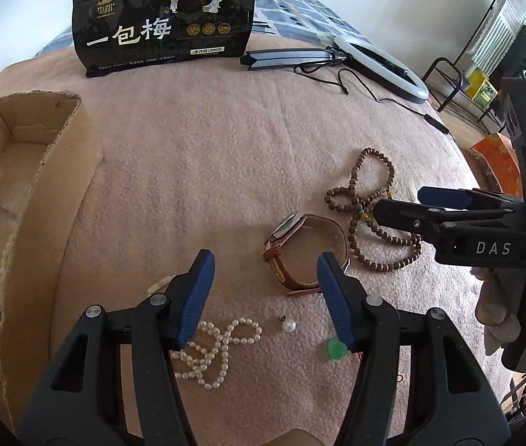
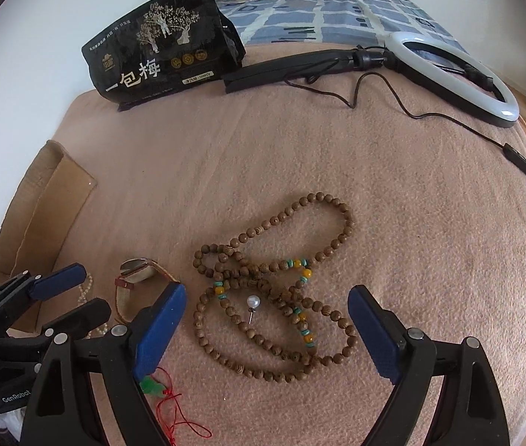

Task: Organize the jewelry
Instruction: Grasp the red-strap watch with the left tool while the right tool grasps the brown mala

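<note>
The left gripper (image 1: 266, 297) hung over a pink blanket (image 1: 207, 171) spread on a bed, its blue-padded fingers (image 1: 198, 293) apart with nothing between them. No earlier view settles anything about their motion, so only their spread stance is told. Just near of those fingers lay a pearl necklace (image 1: 214, 349) in loose loops, with a single pearl earring (image 1: 289, 325) to its right and a green pendant (image 1: 337, 349) beside the right finger. A little farther off sat a brown-strapped watch (image 1: 300, 249), and to its right a wooden bead strand (image 1: 371, 212).

The right gripper (image 2: 266, 329) pointed down at that same wooden bead strand (image 2: 281, 290), its fingers (image 2: 162, 330) wide open on either side of the coil and not touching it. A second pearl earring (image 2: 252, 303) rested on the beads. The green pendant's red cord (image 2: 173, 409) trailed at the near left.

A cardboard box (image 1: 21, 193) stood at the left edge. At the far side were a black snack bag (image 1: 166, 18) and a ring light (image 1: 382, 63).
</note>
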A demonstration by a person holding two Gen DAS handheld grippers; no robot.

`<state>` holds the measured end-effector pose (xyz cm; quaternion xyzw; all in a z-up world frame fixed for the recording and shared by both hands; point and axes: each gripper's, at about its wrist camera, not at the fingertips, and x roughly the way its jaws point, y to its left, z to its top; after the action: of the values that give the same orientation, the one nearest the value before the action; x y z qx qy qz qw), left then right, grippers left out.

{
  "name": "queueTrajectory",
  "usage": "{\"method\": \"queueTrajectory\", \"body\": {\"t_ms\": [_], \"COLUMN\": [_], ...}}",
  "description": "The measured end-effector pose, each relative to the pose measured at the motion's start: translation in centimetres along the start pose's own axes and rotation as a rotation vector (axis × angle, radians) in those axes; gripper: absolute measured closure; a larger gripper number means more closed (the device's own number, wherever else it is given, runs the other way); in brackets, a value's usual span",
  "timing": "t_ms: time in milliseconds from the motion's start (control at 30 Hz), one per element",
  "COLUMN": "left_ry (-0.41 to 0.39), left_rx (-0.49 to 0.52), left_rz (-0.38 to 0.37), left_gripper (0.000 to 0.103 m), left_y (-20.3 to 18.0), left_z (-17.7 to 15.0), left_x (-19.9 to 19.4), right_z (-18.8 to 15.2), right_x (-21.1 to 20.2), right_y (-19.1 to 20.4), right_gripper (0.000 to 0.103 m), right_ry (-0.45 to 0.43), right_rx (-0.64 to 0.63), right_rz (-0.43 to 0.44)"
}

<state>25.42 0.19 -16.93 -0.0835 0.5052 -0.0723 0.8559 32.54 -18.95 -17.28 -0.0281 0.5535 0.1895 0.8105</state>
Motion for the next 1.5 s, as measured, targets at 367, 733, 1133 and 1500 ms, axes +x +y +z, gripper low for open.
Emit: {"method": "queueTrajectory", "body": {"t_ms": [367,733,1133,1500], "left_ry": [0.05,0.046,0.034,0.033], "left_rx": [-0.024,-0.027,-0.046,-0.044], "left_rz": [0.012,0.03,0.023,0.015], "left_gripper": [0.055,0.066,0.081,0.089], "left_y": [0.7,0.8,1.2,0.9], "left_z": [-0.1,0.1,0.1,0.2], "left_x": [2.5,3.2,3.1,3.1], "right_z": [0.5,1.1,2.1,1.3], "right_x": [2.2,4.0,3.9,2.6], "right_y": [0.2,0.7,0.5,-1.4], "right_gripper": [0.013,0.012,0.074,0.091], "right_ry": [0.042,0.062,0.041,-0.006], "right_rx": [0.016,0.03,0.047,0.109], "right_rz": [0.012,-0.025,-0.095,-0.01]}}
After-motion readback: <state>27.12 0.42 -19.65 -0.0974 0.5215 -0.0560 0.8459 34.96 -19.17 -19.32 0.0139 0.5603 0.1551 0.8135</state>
